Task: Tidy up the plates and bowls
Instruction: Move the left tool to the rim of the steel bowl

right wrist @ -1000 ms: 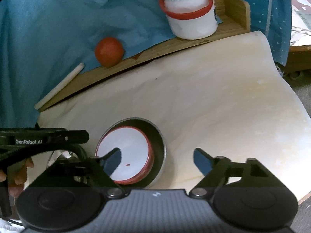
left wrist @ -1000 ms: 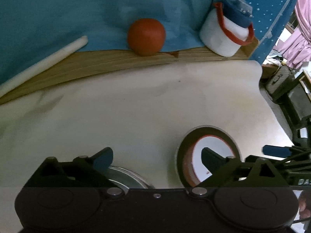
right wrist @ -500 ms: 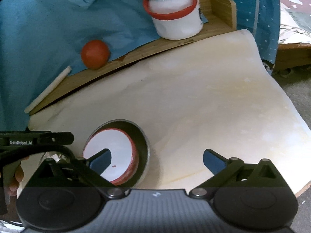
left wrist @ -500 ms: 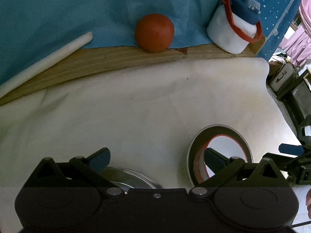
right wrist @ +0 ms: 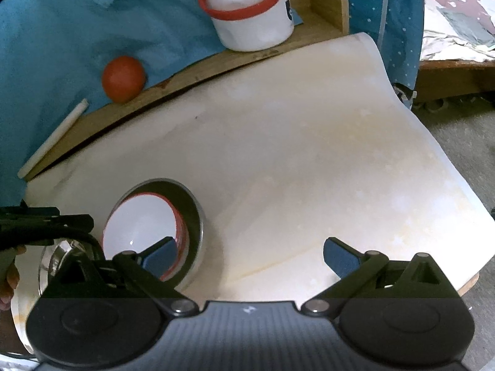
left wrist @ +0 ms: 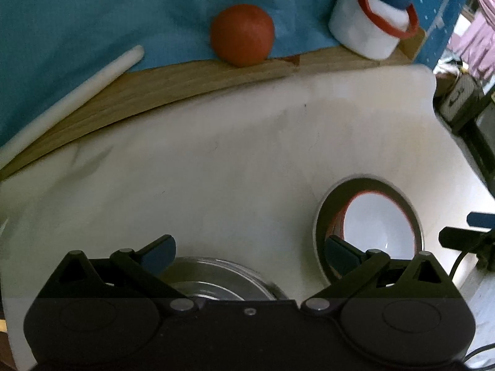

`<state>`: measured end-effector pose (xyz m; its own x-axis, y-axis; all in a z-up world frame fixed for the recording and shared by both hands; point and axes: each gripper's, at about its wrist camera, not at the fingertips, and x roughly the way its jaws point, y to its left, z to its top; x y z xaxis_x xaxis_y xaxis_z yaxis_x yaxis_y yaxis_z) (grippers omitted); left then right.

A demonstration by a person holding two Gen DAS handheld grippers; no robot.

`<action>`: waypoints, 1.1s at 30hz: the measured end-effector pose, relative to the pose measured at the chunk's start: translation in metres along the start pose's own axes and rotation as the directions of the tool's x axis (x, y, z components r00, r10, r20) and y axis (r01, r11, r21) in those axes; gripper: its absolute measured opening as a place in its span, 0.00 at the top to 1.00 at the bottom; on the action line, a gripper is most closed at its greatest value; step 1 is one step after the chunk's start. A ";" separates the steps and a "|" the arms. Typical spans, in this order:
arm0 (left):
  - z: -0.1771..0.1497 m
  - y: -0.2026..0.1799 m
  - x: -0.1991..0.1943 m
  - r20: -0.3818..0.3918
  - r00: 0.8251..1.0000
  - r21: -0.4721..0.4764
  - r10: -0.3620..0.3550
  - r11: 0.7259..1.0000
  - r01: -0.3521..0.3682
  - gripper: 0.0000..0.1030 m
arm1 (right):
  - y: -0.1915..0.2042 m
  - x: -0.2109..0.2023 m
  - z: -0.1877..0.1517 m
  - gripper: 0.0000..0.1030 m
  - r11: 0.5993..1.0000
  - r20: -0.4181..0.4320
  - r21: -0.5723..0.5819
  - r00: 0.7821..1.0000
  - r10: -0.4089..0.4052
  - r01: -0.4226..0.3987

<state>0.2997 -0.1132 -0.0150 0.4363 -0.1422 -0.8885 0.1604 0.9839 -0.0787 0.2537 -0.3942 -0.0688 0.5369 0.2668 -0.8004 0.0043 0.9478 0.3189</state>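
A white bowl with a red rim (right wrist: 139,225) sits nested inside a steel bowl (right wrist: 192,216) on the pale table cover. My right gripper (right wrist: 249,255) is wide open with nothing between its fingers; its left fingertip shows in front of the white bowl's near edge. In the left wrist view the same white bowl (left wrist: 377,222) and steel bowl (left wrist: 365,185) lie to the right. My left gripper (left wrist: 249,252) is open above a shallow steel plate (left wrist: 216,275), largely hidden by the gripper body. That plate (right wrist: 51,259) also shows under the left gripper in the right wrist view.
A red ball (left wrist: 243,38), a white tub with a red handle (left wrist: 365,31) and a white stick (left wrist: 77,92) rest on a wooden ledge (left wrist: 154,92) against blue cloth. The table cover (right wrist: 309,154) ends at the right, with floor beyond. A hand (right wrist: 7,275) holds the left gripper.
The right gripper's jaws have spread wider. Both views have shifted slightly, so the nested bowls sit further left in the right view and further right in the left view.
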 end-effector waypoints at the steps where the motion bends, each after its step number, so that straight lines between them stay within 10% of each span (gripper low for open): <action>1: -0.001 -0.001 0.001 -0.005 1.000 0.012 0.001 1.000 -0.001 0.01 | 0.000 0.001 -0.001 0.00 1.000 -0.006 -0.002 1.000 -0.001 0.001; 33: 0.006 -0.011 0.021 -0.055 0.998 0.084 0.024 0.996 -0.019 0.01 | 0.002 0.016 0.010 0.00 1.000 -0.085 -0.025 0.996 0.008 -0.010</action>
<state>0.3121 -0.1273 -0.0300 0.3909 -0.1126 -0.9135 0.2257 0.9739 -0.0234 0.2703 -0.3897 -0.0757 0.4633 0.2881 -0.8381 -0.0223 0.9492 0.3139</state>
